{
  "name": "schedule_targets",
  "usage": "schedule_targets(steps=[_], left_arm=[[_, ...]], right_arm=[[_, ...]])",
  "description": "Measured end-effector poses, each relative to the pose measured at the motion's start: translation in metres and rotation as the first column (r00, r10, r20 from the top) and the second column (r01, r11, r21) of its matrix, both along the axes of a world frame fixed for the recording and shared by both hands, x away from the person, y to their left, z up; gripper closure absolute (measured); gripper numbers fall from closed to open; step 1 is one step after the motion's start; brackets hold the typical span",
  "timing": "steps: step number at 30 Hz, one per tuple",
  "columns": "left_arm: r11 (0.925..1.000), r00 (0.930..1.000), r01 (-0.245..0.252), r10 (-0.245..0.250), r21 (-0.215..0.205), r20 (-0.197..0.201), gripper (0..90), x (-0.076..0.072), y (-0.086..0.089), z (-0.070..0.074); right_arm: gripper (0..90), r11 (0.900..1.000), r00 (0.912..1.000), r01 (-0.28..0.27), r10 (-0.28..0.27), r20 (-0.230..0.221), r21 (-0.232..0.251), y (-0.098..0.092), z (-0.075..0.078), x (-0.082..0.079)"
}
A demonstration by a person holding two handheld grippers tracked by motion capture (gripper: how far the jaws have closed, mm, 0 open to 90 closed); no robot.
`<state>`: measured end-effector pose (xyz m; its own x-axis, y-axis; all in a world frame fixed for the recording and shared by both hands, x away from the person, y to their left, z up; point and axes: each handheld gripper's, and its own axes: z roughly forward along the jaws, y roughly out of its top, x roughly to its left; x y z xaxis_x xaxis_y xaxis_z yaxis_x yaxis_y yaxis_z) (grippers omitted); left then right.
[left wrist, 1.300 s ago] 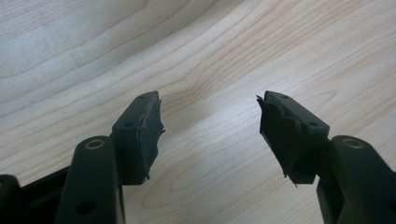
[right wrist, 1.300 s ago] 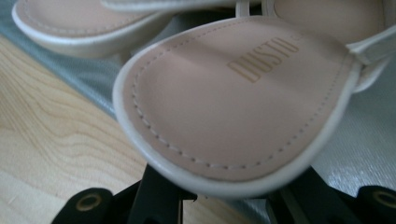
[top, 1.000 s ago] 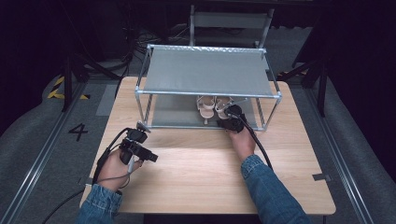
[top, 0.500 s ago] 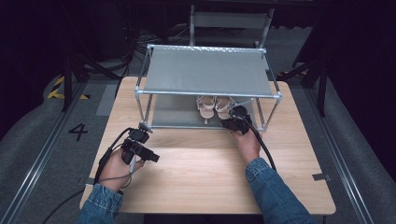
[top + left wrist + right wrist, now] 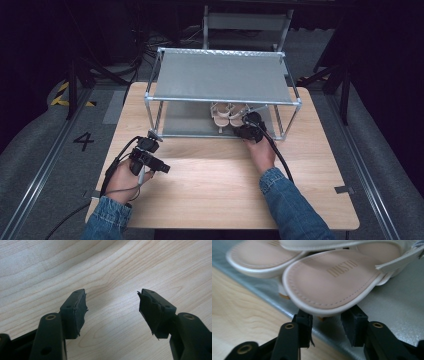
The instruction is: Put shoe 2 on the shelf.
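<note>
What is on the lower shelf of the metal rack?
A pair of white sandals stands on the lower shelf, beside the right gripper. The top shelf covers their far ends.

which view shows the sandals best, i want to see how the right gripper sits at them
The right gripper view: the near sandal is close up, its heel end over the right gripper, whose jaws, just opened, straddle the heel below without gripping. The high view shows the pair small on the rack's lower shelf. The left gripper view looks at bare table.
</note>
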<state>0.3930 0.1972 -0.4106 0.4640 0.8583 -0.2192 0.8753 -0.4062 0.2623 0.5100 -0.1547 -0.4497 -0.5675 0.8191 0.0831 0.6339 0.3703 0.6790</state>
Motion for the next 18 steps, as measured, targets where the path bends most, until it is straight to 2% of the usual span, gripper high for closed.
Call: schedule_targets(steps=[4,8,10,11,12,14,18], left_arm=[[1.0000,1.0000,0.003,-0.003,-0.002,0.005,38.9,0.001,-0.002,0.001],[1.0000,1.0000,0.005,-0.005,0.000,0.004,38.8,0.002,-0.003,0.000],[1.0000,1.0000,0.004,-0.004,0.002,-0.001,38.6,0.003,-0.004,0.000],[1.0000,1.0000,0.004,-0.004,0.002,-0.001,38.3,0.003,-0.004,0.000],[1.0000,1.0000,0.008,-0.008,0.001,0.002,38.1,0.003,-0.005,0.000],[1.0000,1.0000,0.007,-0.007,-0.002,0.003,37.9,0.004,-0.005,0.001],[0.9999,0.9996,0.015,-0.015,-0.005,0.026,36.8,0.005,-0.007,0.004]], right_arm=[[54.1,1.000,0.9996,-0.009,0.009,0.027,-0.027,-0.004,0.010,-0.011],[51.7,1.000,0.9992,-0.029,0.029,0.026,-0.008,-0.014,0.024,-0.027],[50.6,0.999,0.9980,-0.049,0.050,0.040,-0.013,-0.020,0.031,-0.034],[50.6,0.999,0.9980,-0.049,0.050,0.040,-0.013,-0.020,0.031,-0.034],[49.7,0.998,0.9975,-0.066,0.067,0.023,-0.015,-0.027,0.038,-0.043],[48.7,0.997,0.9967,-0.079,0.079,0.017,-0.013,-0.034,0.043,-0.050],[47.1,0.994,0.9942,-0.105,0.106,0.018,-0.020,-0.052,0.050,-0.065]])
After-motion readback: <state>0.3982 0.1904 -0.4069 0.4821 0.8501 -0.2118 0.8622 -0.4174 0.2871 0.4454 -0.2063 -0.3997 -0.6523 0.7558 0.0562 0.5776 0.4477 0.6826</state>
